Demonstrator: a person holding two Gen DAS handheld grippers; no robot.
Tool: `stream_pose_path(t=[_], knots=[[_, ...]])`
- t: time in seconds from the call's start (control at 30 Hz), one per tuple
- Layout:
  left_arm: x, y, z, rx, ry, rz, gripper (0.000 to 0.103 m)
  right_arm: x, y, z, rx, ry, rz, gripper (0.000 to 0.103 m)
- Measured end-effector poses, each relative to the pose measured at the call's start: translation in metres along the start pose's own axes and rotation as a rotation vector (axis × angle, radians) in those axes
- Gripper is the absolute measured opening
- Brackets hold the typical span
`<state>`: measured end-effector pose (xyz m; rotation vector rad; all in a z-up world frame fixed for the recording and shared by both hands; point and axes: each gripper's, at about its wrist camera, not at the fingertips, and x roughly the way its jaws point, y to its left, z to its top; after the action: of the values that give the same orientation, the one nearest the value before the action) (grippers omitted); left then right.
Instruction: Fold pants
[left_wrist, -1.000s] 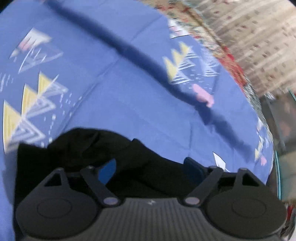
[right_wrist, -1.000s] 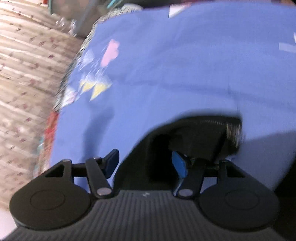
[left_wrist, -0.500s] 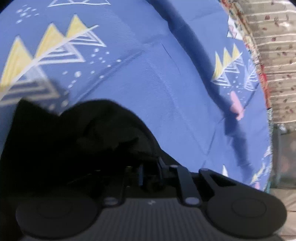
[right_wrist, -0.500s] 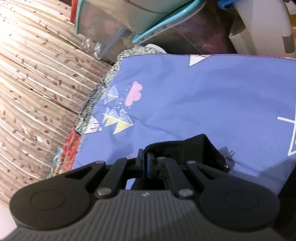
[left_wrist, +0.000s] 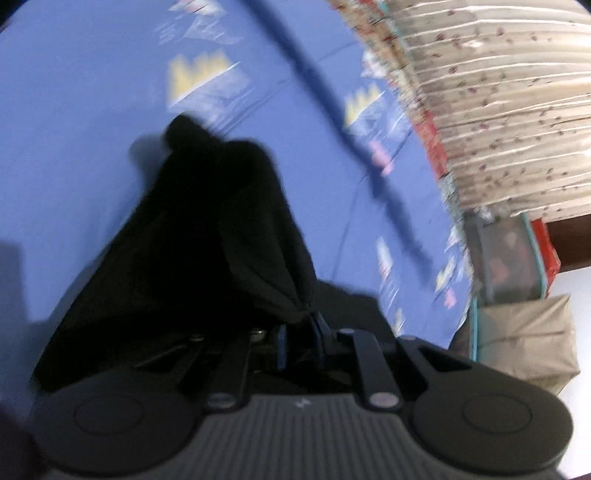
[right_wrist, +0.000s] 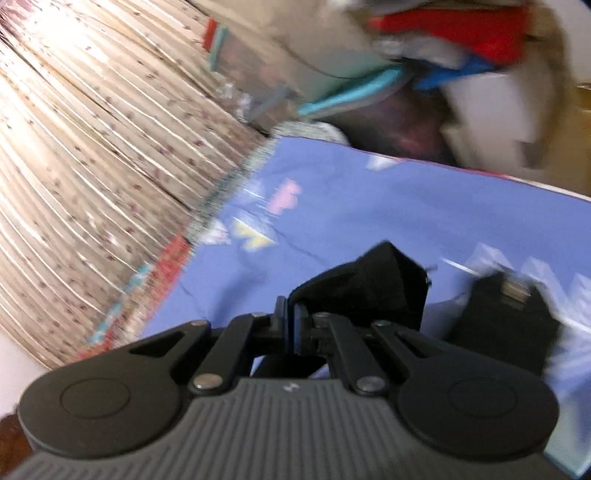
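1. Left gripper (left_wrist: 299, 341): jaws clenched on a bunched fold of the black pants (left_wrist: 207, 229), blue pads almost together with cloth pinched between them at the right pad.
2. From that pinch, pants fan out up and to the left across the blue bedsheet (left_wrist: 74, 110), with the far tip resting on the sheet near a yellow triangle print (left_wrist: 199, 74).
3. Lower left part of the cloth spreads wide and dark just ahead of the gripper body, hiding the left linkage in part.
4. Right gripper (right_wrist: 290, 325): jaws clamped tight on a folded black edge of the pants (right_wrist: 369, 291), pads pressed together with the fabric rising up and to the right from them.
5. Further right in the right wrist view, a second black part of the garment carrying a small metal clasp (right_wrist: 515, 290), raised over the sheet; blurred, so exact link to the gripped fold cannot be told.
6. Blue sheet (right_wrist: 369, 199) printed with yellow and white triangles and a pink cloud (right_wrist: 284, 195).
7. Past the sheet's edge, a pleated pale curtain (right_wrist: 92, 147) with small dark red marks.
8. Beyond the bed's far corner, a clear storage box with teal trim (left_wrist: 506, 258), a tan box (left_wrist: 524, 332) below it in the left wrist view.
9. Both views smeared by motion blur.
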<state>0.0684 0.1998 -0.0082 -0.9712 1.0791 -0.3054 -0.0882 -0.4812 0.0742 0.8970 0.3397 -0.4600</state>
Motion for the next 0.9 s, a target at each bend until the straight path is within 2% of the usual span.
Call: stream_pose_path(t=[0.1, 0.17, 0.2, 0.27, 0.37, 0.4, 0.43, 0.53, 0.7, 0.8, 0.9], knots=[[-0.008, 0.029, -0.033, -0.062, 0.025, 0.047, 0.013, -0.024, -0.051, -0.035, 0.065, 0.031, -0.075, 0.005], [-0.003, 0.046, -0.049, -0.089, 0.056, 0.108, 0.016, -0.024, -0.076, -0.055, 0.08, 0.063, -0.171, 0.006], [0.001, 0.053, -0.054, -0.116, 0.074, 0.129, 0.022, -0.021, -0.086, -0.065, 0.082, 0.077, -0.216, 0.007], [0.001, 0.059, -0.059, -0.139, 0.079, 0.129, 0.023, -0.017, -0.104, -0.077, 0.135, 0.098, -0.245, 0.017], [-0.014, 0.046, -0.057, -0.087, 0.035, 0.133, 0.038, -0.025, -0.108, -0.082, 0.199, 0.061, -0.22, 0.038], [-0.024, 0.042, -0.059, -0.056, 0.012, 0.134, 0.047, -0.029, -0.105, -0.081, 0.188, 0.041, -0.225, 0.048], [-0.034, 0.036, -0.058, -0.025, -0.015, 0.13, 0.052, -0.034, -0.1, -0.08, 0.163, 0.011, -0.24, 0.049], [-0.06, 0.032, -0.06, 0.013, -0.072, 0.11, 0.057, -0.044, -0.092, -0.078, 0.114, -0.037, -0.254, 0.049], [-0.084, 0.043, -0.024, -0.007, -0.173, 0.157, 0.075, -0.049, -0.09, -0.085, 0.118, -0.042, -0.227, 0.049], [-0.074, 0.053, 0.011, -0.021, -0.172, 0.191, 0.079, -0.047, -0.083, -0.096, 0.109, -0.013, -0.205, 0.049], [-0.039, 0.063, 0.044, -0.083, -0.127, 0.163, 0.08, -0.047, -0.069, -0.109, 0.098, 0.013, -0.183, 0.049]])
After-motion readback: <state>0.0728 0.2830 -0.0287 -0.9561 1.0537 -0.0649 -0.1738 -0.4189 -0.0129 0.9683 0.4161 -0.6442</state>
